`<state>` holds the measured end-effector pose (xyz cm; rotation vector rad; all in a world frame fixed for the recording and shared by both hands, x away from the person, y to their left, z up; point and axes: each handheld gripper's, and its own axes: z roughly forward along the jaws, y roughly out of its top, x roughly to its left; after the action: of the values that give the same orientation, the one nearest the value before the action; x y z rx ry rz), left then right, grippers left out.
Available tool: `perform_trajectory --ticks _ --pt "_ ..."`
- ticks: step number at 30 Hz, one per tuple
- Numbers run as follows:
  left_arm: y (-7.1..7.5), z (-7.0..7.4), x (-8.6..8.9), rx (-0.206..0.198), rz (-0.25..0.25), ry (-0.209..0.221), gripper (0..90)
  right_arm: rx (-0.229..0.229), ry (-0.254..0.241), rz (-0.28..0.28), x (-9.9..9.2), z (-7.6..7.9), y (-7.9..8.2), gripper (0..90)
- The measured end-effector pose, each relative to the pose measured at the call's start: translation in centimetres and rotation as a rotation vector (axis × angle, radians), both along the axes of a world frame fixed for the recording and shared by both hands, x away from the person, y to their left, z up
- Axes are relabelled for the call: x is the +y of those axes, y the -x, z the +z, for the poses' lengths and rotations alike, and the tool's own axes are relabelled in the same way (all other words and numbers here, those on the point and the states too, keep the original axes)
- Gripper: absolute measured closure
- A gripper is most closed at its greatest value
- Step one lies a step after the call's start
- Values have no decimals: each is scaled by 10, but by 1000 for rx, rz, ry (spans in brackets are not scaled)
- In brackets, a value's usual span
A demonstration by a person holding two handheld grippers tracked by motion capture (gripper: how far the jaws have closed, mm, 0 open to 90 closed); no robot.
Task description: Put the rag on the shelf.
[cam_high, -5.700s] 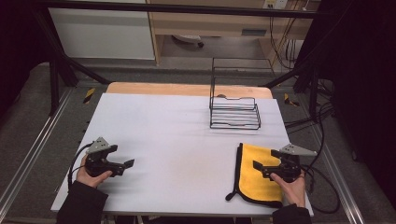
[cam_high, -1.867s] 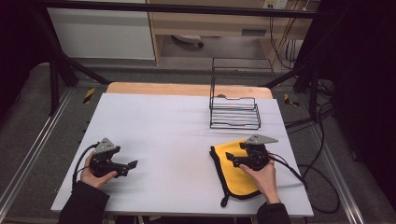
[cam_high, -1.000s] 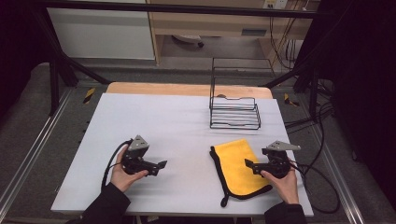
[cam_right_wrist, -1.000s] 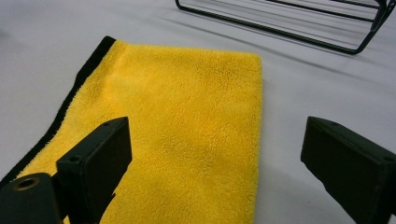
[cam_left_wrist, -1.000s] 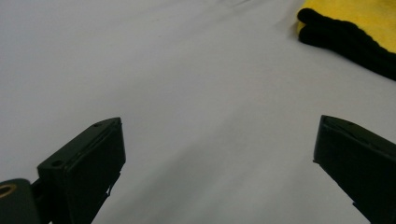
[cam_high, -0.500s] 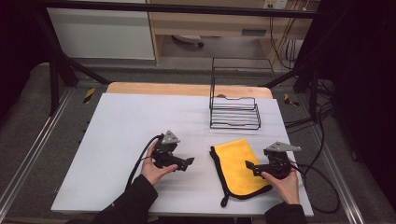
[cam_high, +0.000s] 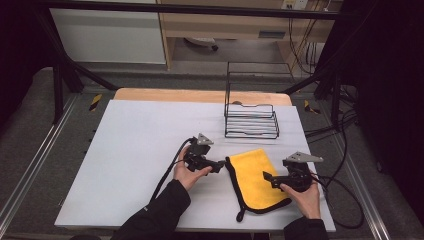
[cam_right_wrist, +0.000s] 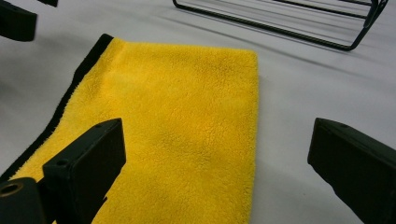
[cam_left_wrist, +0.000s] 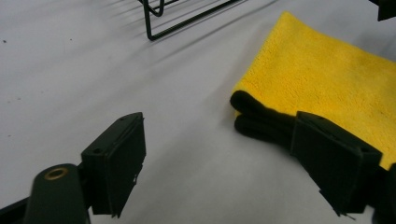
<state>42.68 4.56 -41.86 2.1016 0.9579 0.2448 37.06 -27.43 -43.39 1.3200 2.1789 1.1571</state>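
Lying folded, fluffy yellow cloth (cam_high: 255,177) with black trim sits between two open-fingered grippers, left fingers closing.

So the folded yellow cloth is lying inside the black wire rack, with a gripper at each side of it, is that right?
Not quite. The folded yellow cloth lies flat on the white table, in front of the black wire rack and apart from it, as the high view shows. The rest holds: the left gripper is at its left edge and the right gripper at its right.
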Motion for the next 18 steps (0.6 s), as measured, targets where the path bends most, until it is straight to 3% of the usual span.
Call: perform_trajectory --ticks 7,11,18 --pt "-4 -11 -19 50 4 6 338 9 9 1 1 -1 0 74" --pt "-6 -17 -30 74 14 20 416 30 28 -6 3 -3 1 142" --pt "-11 -22 -35 114 12 34 503 61 53 -16 -1 -7 10 272"
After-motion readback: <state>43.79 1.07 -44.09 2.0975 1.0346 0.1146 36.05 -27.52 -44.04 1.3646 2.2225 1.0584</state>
